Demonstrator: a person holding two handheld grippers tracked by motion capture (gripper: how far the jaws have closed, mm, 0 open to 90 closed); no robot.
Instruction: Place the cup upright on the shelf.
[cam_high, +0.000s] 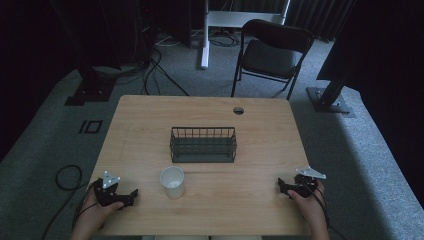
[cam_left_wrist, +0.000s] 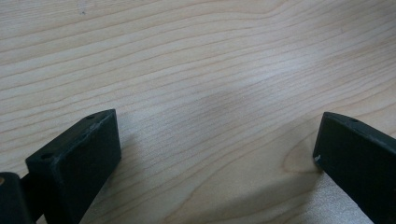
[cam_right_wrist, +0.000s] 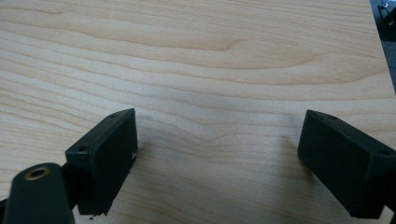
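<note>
white cup (cam_high: 172, 182) between left gripper (cam_high: 131, 194), right gripper (cam_high: 281, 185), both spread

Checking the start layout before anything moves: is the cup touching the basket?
Apart. The high view shows a strip of bare table between the cup and the basket behind it.

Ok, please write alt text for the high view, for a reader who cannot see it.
A wooden table holds a dark wire basket at centre and a white cup nearer the person. The left gripper and right gripper rest at its near corners, both open.
</note>
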